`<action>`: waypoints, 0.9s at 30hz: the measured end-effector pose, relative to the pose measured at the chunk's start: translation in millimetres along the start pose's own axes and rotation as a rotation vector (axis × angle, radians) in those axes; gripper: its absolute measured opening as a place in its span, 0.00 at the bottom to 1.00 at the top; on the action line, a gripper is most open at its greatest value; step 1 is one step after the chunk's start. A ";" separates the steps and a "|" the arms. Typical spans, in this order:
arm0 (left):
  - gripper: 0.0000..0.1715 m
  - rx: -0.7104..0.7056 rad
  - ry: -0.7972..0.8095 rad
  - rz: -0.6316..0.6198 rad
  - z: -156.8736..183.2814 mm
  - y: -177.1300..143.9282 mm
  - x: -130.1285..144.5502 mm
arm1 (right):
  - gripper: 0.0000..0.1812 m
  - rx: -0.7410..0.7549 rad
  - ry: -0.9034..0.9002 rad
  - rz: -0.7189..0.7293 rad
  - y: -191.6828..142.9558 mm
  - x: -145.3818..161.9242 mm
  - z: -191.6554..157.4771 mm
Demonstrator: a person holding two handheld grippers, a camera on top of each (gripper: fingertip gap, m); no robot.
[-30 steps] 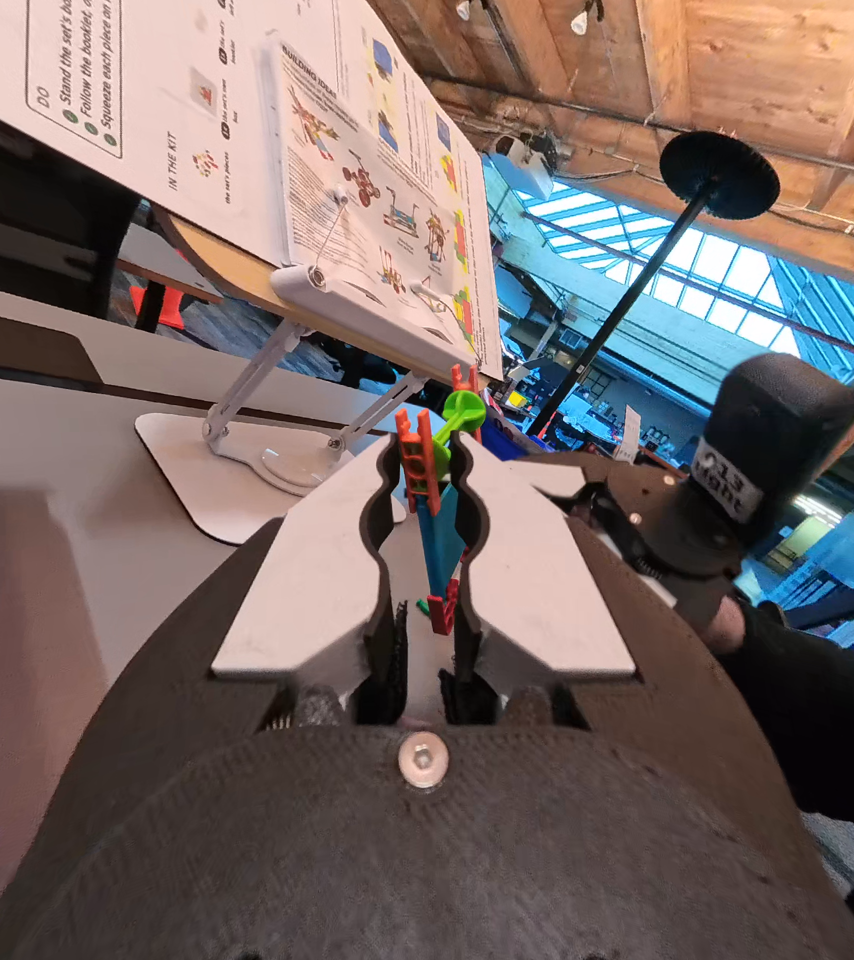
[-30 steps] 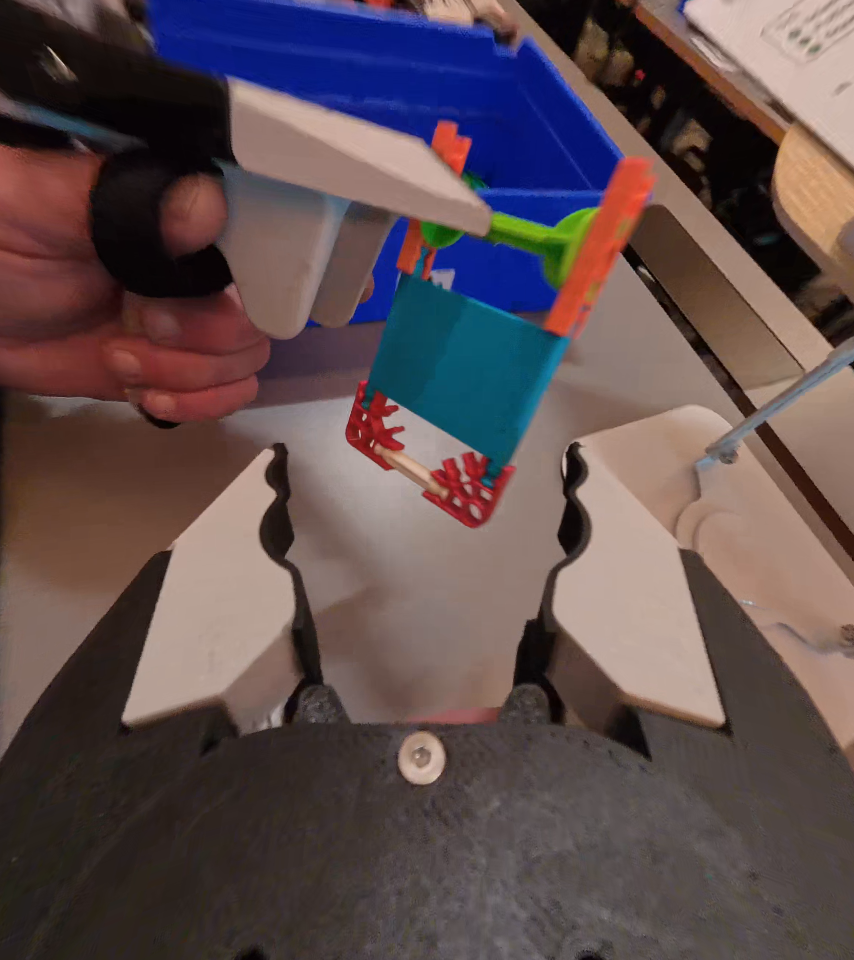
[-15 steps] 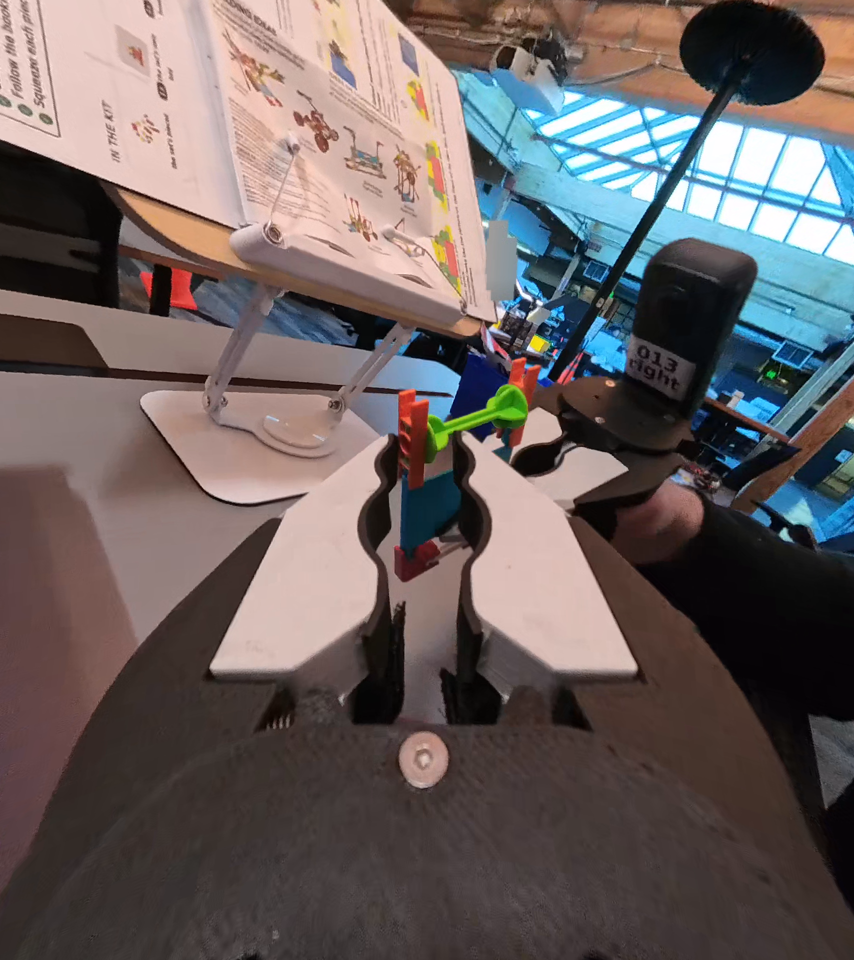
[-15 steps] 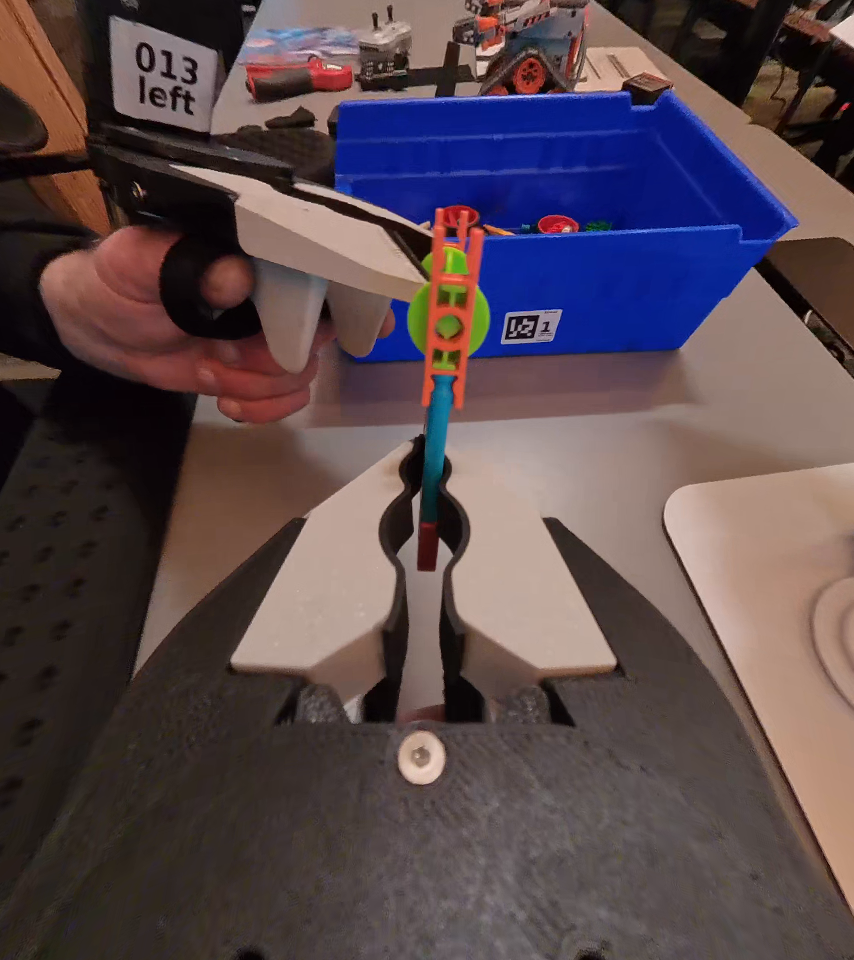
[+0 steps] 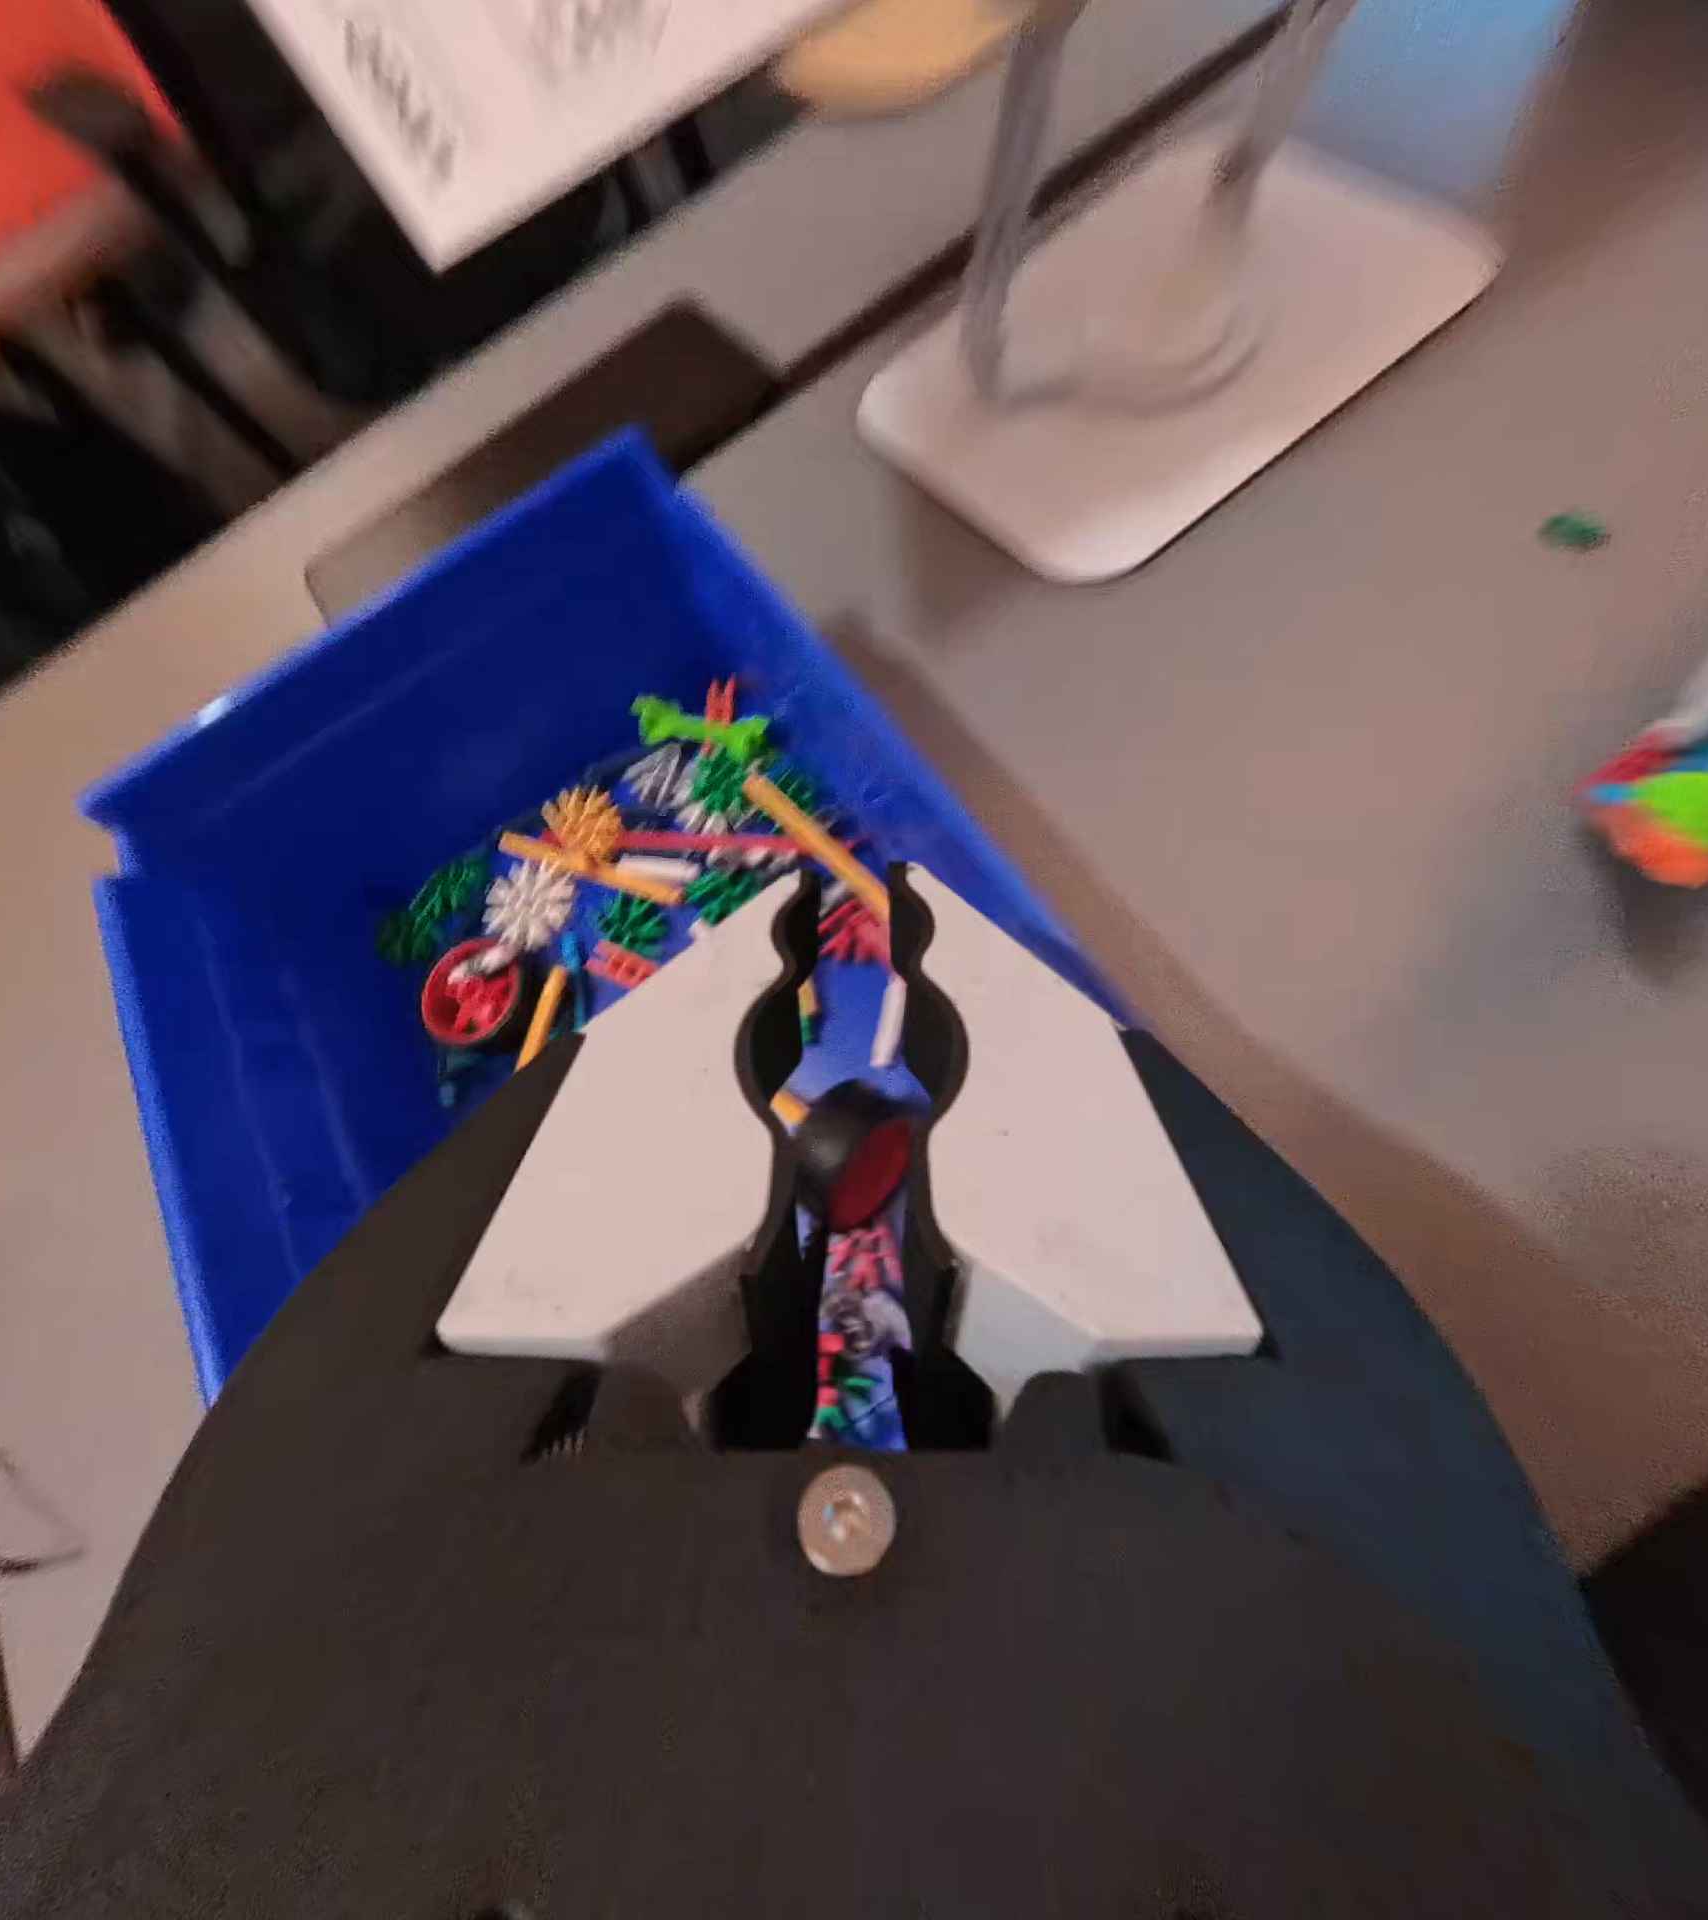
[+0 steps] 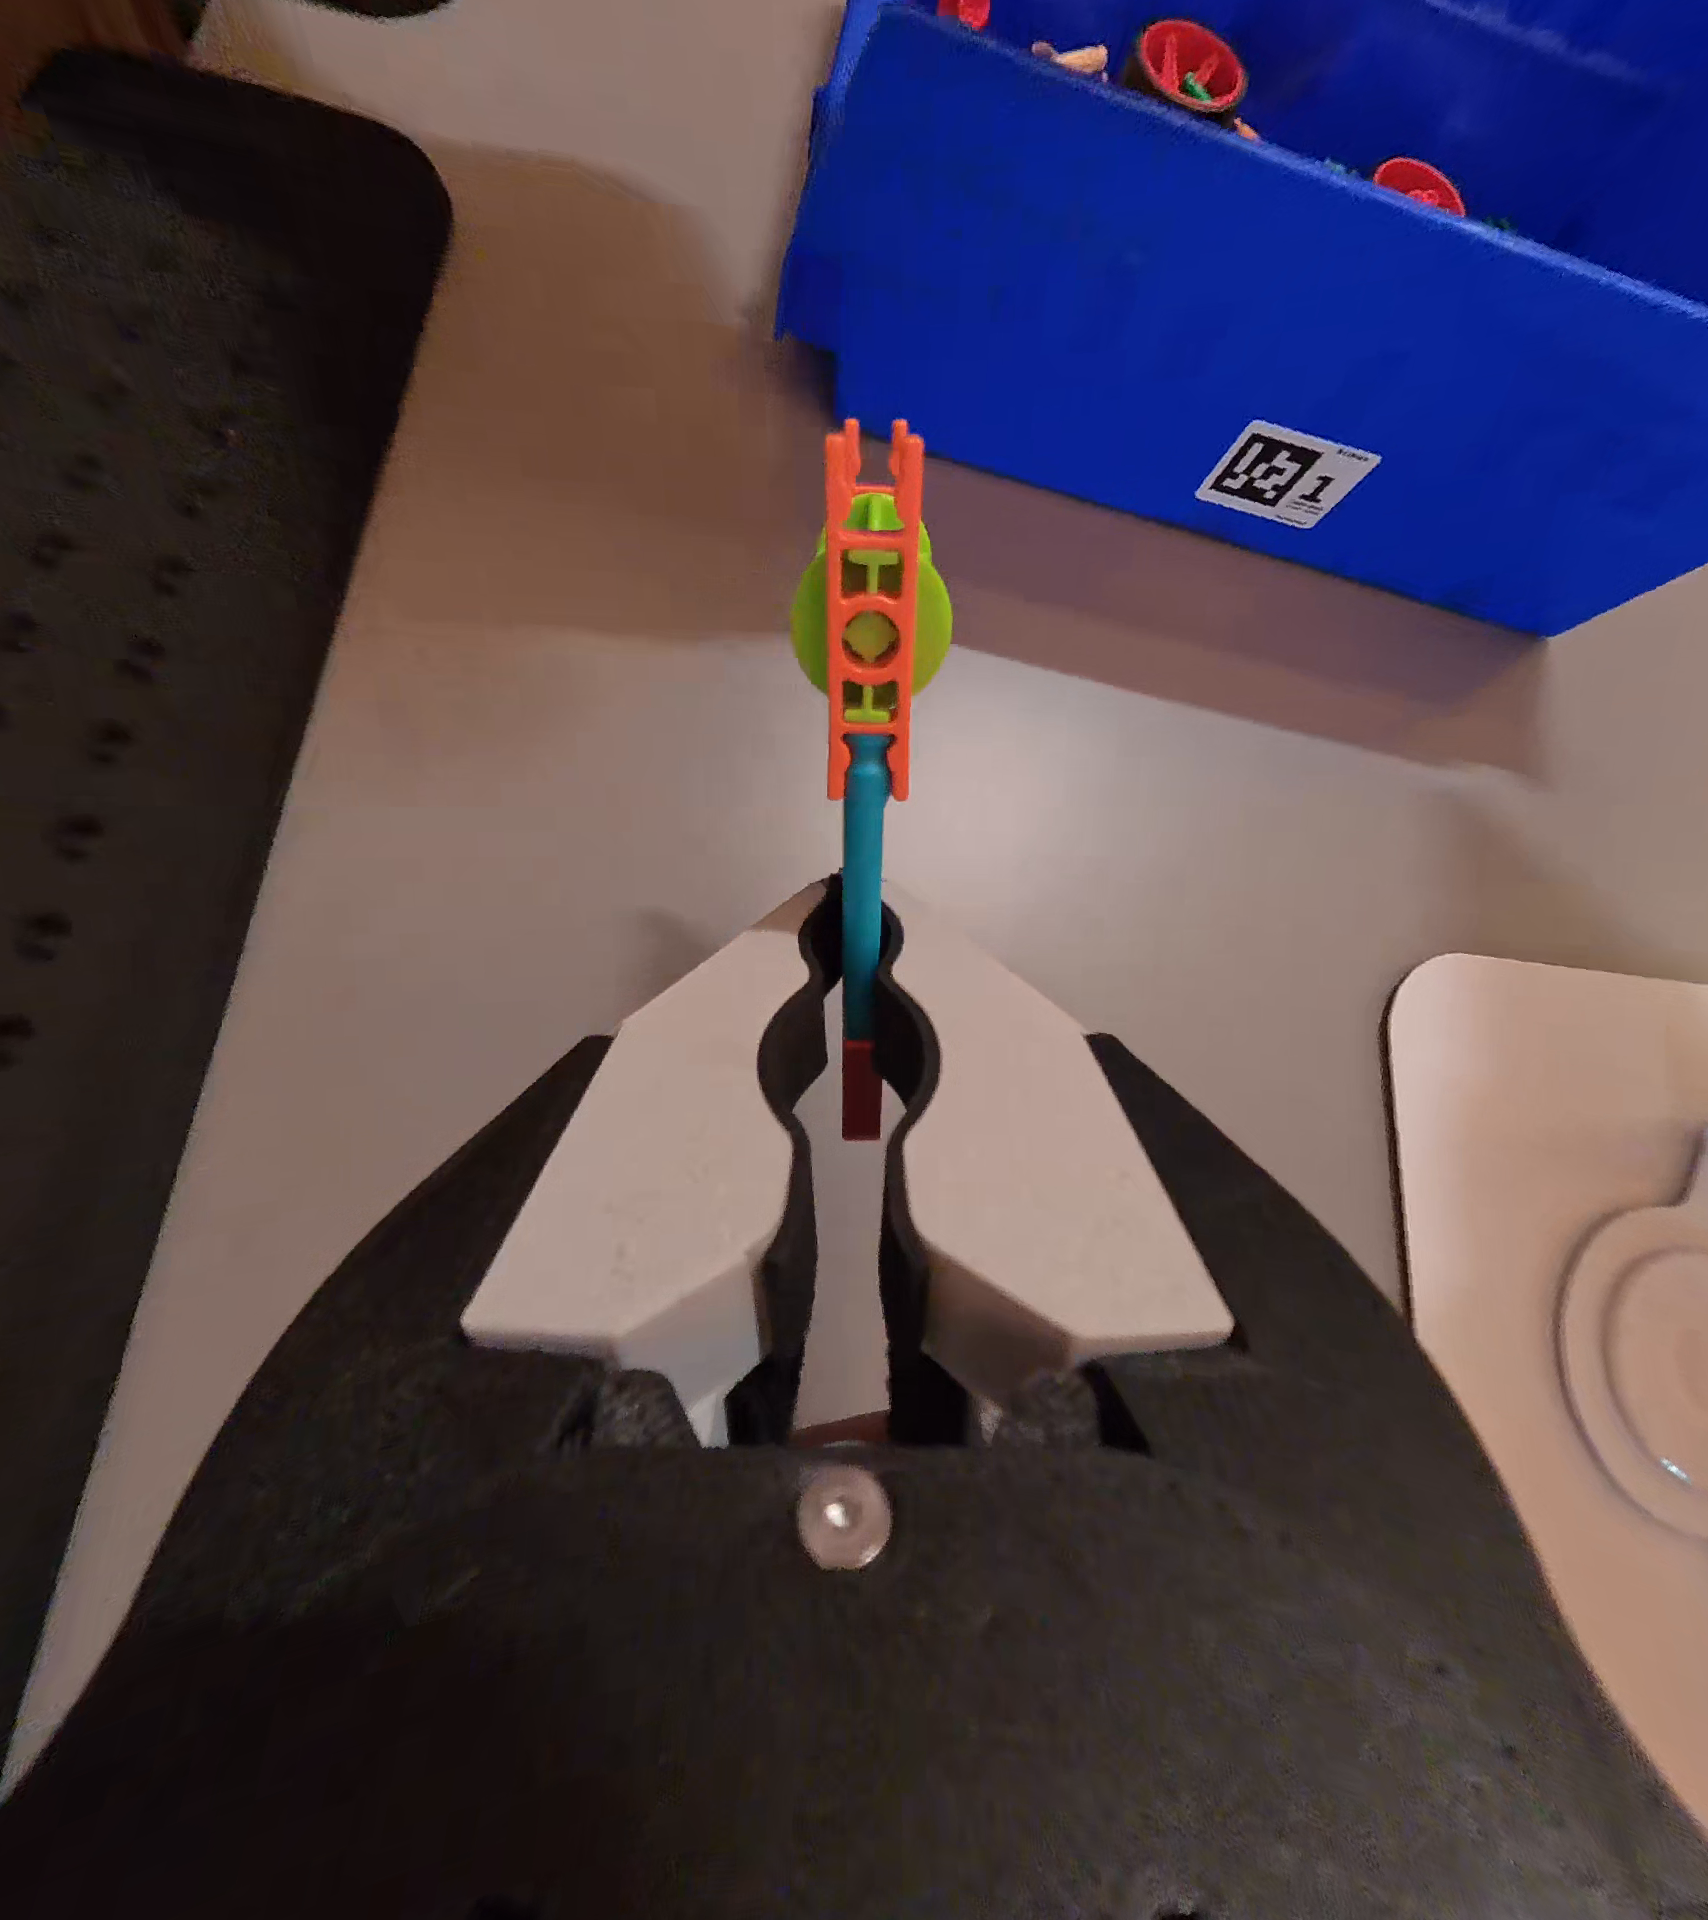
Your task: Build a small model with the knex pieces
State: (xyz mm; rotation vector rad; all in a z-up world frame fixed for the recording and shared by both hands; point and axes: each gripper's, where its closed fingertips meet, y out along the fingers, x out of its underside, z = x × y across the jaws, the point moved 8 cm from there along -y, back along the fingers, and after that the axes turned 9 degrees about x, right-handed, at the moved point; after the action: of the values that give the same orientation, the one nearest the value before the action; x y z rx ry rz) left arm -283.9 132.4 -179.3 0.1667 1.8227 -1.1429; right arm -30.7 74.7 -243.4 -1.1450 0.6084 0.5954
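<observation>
My right gripper (image 6: 855,904) is shut on a small toy assembly (image 6: 871,623): a teal panel held edge-on between the jaws, an orange ladder-shaped piece and a lime green disc on top, a red connector at the bottom. It is held above the grey table. The assembly also shows, blurred, at the right edge of the left wrist view (image 5: 1702,821). My left gripper (image 5: 848,883) hangs over the blue bin (image 5: 362,727) of loose coloured pieces. Its jaws are nearly closed with nothing between them. A black wheel with a red hub (image 5: 855,1158) lies in the bin below.
The blue bin (image 6: 1141,312) stands beyond the assembly, to the right. A white stand base (image 6: 1556,1247) is at the right and also shows in the left wrist view (image 5: 1193,416). A black perforated mat (image 6: 102,520) lies at the left. A small green piece (image 5: 1572,532) lies on the table. Some 20 cm of space lies between my two pairs of fingers.
My left gripper has let go of the assembly and swung over the blue bin. My right gripper keeps hold of the teal panel, and the view has tilted down towards the table.
</observation>
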 end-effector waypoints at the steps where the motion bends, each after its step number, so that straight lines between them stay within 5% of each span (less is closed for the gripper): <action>1: 0.07 -0.023 -0.024 -0.062 -16.4 10.0 5.1 | 0.00 -0.005 -0.007 -0.002 1.0 0.6 -2.0; 10: 0.07 0.030 -0.200 -0.399 -80.0 87.0 50.2 | 0.00 -0.020 -0.016 0.005 8.4 3.3 -10.5; 24: 0.09 0.135 -0.239 -0.374 -82.5 103.3 43.7 | 0.00 -0.021 -0.010 -0.003 12.3 9.8 -9.2; 27: 0.07 0.097 -0.181 -0.474 -80.3 109.2 51.3 | 0.00 -0.021 -0.009 -0.007 13.8 11.2 -9.3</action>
State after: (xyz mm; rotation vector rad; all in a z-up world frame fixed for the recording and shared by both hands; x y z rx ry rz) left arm -303.9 236.5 -278.1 -0.3215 1.6898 -1.5208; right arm -33.9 71.4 -262.9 -1.1631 0.5909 0.6019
